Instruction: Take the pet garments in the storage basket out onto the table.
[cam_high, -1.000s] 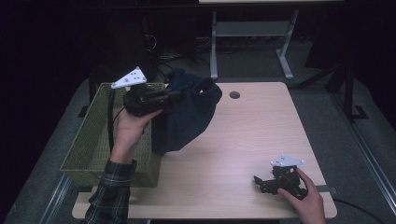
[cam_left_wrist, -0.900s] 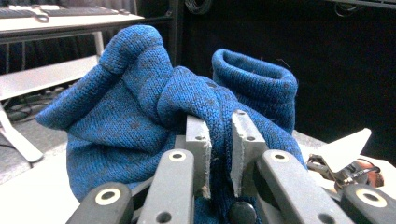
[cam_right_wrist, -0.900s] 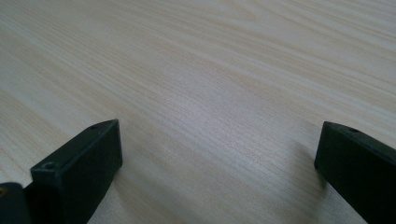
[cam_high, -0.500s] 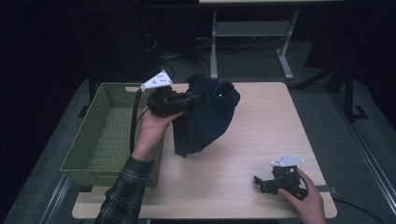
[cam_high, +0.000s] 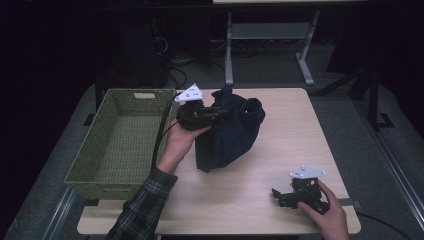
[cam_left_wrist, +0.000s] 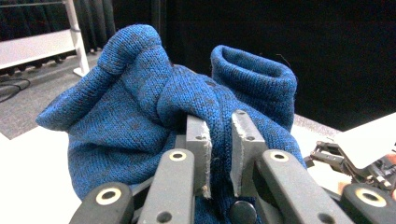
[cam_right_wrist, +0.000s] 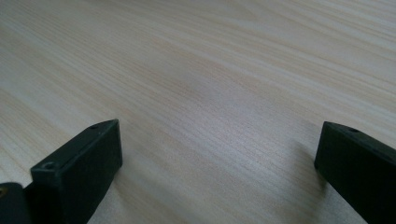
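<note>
A dark blue knitted garment (cam_high: 235, 137) hangs bunched from my left gripper (cam_high: 224, 114), its lower end resting on the wooden table (cam_high: 280, 135) just right of the basket. In the left gripper view the grey pads (cam_left_wrist: 200, 135) of that gripper (cam_left_wrist: 219, 128) pinch a fold of the blue knit (cam_left_wrist: 126, 112). My right gripper (cam_high: 277, 197) rests on the table near the front right corner, a hand on it. In the right gripper view its black jaws stand wide apart around the gripper's midpoint (cam_right_wrist: 219, 140), with bare wood (cam_right_wrist: 210, 60) between them.
A green woven basket (cam_high: 85, 167) stands on the table's left side with nothing visible inside. Behind the table, on the dark floor, are a metal frame (cam_high: 270, 35) and cables. The right gripper (cam_left_wrist: 345, 161) appears beyond the garment in the left gripper view.
My left gripper has carried the garment rightward from over the basket's edge and lowered it, so the cloth now rests on the table. The right gripper has stayed put.
</note>
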